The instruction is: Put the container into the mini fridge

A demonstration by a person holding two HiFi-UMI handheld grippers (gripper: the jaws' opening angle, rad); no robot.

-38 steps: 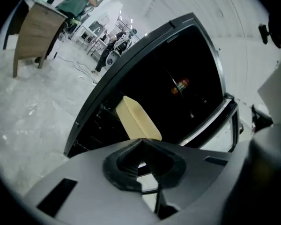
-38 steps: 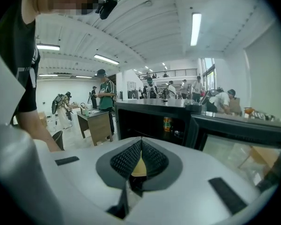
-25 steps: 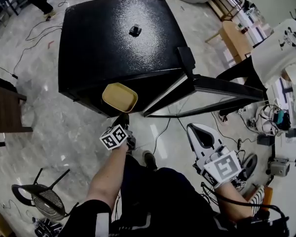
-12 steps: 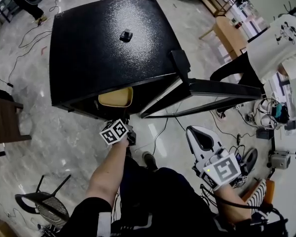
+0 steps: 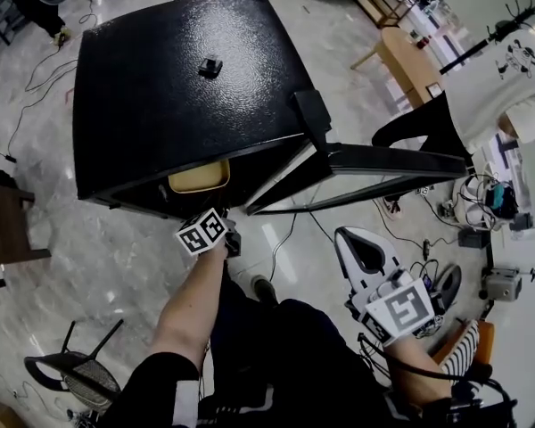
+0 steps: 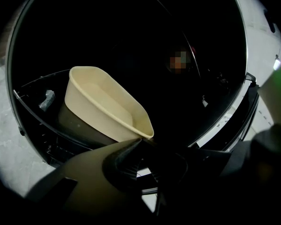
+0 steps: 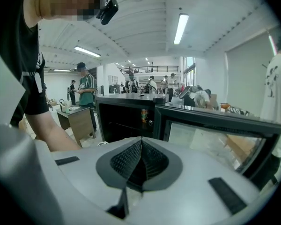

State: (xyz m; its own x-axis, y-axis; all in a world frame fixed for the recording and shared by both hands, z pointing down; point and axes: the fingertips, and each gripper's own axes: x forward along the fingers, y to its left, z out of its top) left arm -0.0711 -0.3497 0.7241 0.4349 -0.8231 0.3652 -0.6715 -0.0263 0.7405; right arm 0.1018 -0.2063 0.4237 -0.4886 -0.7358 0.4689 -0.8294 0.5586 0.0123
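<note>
Presently logged, one entry per item.

1. Cream oblong plastic container (image 6: 105, 104): open-topped and empty. It lies inside the mouth of the black box-shaped mini fridge (image 5: 178, 96), above a dark shelf (image 6: 68, 123). Whether it touches the shelf cannot be told. In the head view only its near end shows under the fridge's top edge.
2. Left gripper (image 6: 141, 142): jaws pinched tight on the container's near rim, at one corner.
3. Right gripper (image 7: 141, 144): white-bodied, jaws closed pad to pad with nothing between them. It is held low at the person's right, well apart from the fridge and pointing toward it.
4. Fridge door (image 5: 383, 161): glass-fronted, swung wide to the right.
5. Small black object (image 5: 210, 64): sits on the fridge's textured top.
6. Surroundings: pale marble floor (image 5: 116, 257) with loose cables, a black wire chair (image 5: 76, 373) at lower left, and a person in a white printed shirt (image 5: 508, 78) at right.
</note>
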